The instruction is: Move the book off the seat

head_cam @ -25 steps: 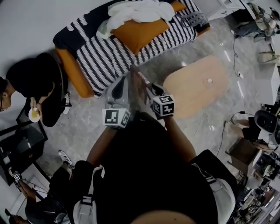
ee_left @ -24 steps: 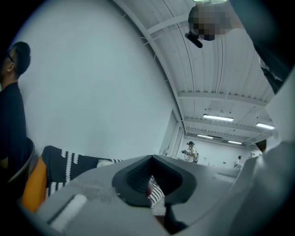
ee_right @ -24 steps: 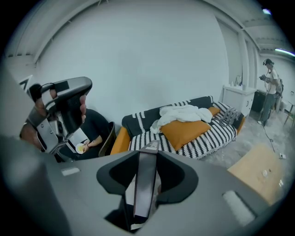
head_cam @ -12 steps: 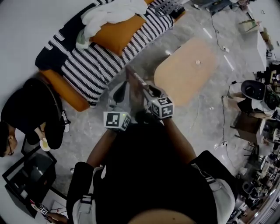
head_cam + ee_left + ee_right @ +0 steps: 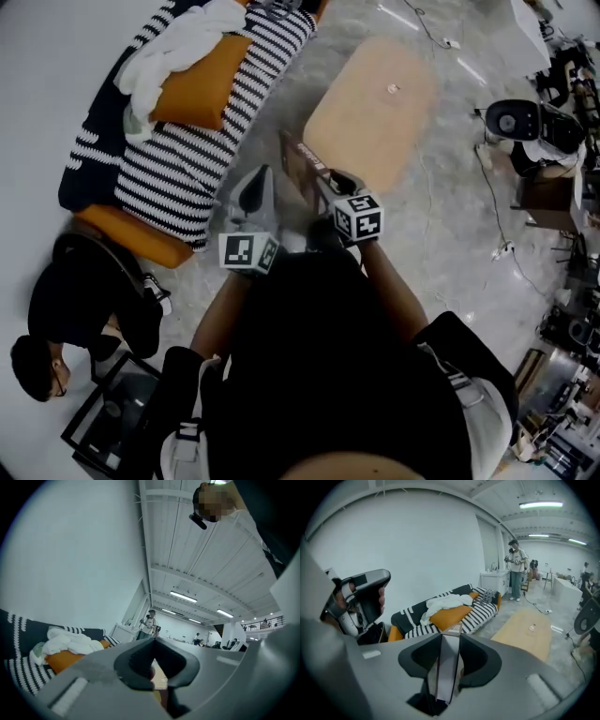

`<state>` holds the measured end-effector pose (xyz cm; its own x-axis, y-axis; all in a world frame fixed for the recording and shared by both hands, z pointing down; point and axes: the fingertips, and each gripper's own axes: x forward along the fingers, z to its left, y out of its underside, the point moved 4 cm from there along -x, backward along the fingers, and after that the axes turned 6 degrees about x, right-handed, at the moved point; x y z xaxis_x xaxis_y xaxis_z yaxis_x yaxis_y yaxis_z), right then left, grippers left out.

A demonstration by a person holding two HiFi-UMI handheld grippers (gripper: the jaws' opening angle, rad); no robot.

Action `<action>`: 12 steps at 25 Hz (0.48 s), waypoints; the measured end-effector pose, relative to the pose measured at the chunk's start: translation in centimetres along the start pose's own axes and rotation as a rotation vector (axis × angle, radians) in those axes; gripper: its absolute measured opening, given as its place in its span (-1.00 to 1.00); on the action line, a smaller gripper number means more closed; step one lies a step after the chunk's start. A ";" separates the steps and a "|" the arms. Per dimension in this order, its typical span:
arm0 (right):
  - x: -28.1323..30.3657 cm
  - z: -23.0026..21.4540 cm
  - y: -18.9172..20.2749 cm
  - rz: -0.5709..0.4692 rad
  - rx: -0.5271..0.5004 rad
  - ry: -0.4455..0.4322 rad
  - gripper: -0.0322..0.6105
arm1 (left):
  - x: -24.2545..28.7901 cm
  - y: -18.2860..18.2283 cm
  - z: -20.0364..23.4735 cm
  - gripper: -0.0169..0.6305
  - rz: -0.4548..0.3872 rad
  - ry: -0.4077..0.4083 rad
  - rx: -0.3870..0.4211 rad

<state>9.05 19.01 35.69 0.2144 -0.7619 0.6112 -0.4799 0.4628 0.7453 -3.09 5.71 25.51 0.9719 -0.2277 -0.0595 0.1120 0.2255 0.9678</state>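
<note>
A thin book (image 5: 302,169) with a dark cover stands on edge between the jaws of my right gripper (image 5: 325,185), which is shut on it. In the right gripper view the book (image 5: 453,631) rises between the two dark pads of that gripper (image 5: 449,665). My left gripper (image 5: 255,189) hangs just left of the book, apart from it. Its jaws (image 5: 158,674) stand almost together with nothing gripped. The striped sofa seat (image 5: 187,159) lies behind and to the left. Both grippers hang over the floor near the wooden table (image 5: 370,103).
An orange cushion (image 5: 192,89) and a white cloth (image 5: 178,47) lie on the sofa. A small object (image 5: 393,89) sits on the low table. A person (image 5: 94,300) sits at the left by a black case (image 5: 112,427). Equipment and cables (image 5: 525,122) crowd the right side.
Both grippers and the book have swung away from the sofa toward the wooden table. The left gripper now stands a little further from the book.
</note>
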 end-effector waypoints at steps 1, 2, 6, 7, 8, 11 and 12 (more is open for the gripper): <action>-0.5 -1.1 0.3 -0.008 0.013 0.016 -0.47 | 0.5 0.3 -0.9 -0.93 0.006 0.014 -0.006; -1.0 -2.1 0.5 -0.013 0.024 0.031 -0.47 | 1.0 0.6 -1.7 -0.93 0.012 0.027 -0.009; -2.9 -6.1 1.2 -0.023 0.050 0.073 -0.47 | 3.1 2.0 -5.4 -0.93 0.041 0.078 -0.004; -3.5 -6.9 1.4 -0.022 0.054 0.082 -0.47 | 3.5 2.2 -6.3 -0.93 0.047 0.091 0.002; -4.0 -7.7 1.7 -0.023 0.061 0.089 -0.47 | 3.9 2.4 -7.1 -0.93 0.052 0.103 0.009; -5.4 -10.0 2.2 -0.028 0.087 0.105 -0.47 | 5.3 2.5 -9.0 -0.93 0.066 0.130 0.032; -5.7 -10.9 2.3 -0.030 0.099 0.110 -0.47 | 5.9 2.6 -9.6 -0.93 0.072 0.138 0.038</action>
<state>15.95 29.33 36.85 0.3193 -0.7182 0.6183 -0.5521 0.3893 0.7373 4.95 14.04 25.37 0.9967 -0.0793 -0.0196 0.0352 0.1998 0.9792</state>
